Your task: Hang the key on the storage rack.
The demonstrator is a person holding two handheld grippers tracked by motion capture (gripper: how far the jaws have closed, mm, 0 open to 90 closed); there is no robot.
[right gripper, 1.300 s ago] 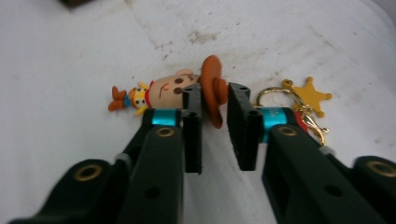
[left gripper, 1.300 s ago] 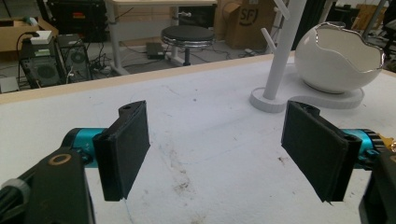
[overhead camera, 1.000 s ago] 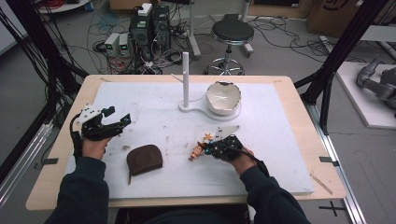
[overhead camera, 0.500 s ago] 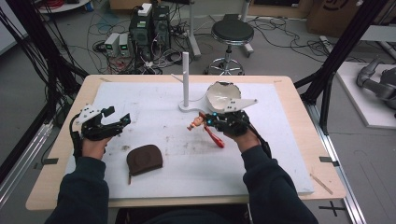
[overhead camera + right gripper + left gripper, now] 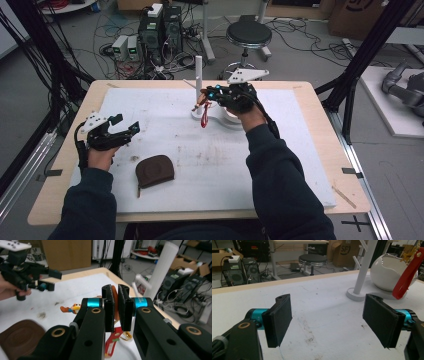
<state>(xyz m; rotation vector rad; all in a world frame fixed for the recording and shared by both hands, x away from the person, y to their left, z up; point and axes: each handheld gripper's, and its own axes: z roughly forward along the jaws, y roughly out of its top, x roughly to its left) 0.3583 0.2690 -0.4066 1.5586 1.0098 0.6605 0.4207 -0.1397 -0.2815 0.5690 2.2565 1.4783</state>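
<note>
My right gripper is raised beside the white peg stand, shut on a keychain whose red strap hangs down. In the right gripper view the jaws pinch the keychain's orange part; a small orange figure sticks out to the left and the red strap dangles below. The stand's post and a peg are just ahead. My left gripper is open over the mat's left side, nothing between its pads; the strap hangs far right.
A brown pouch lies on the white mat near the front left. A white bowl rests on the stand's base, behind my right hand. Computers, cables and a stool are on the floor beyond the table.
My right gripper has lifted the keychain from the mat's front middle and carried it back and up to the peg stand. The left gripper has stayed open in place.
</note>
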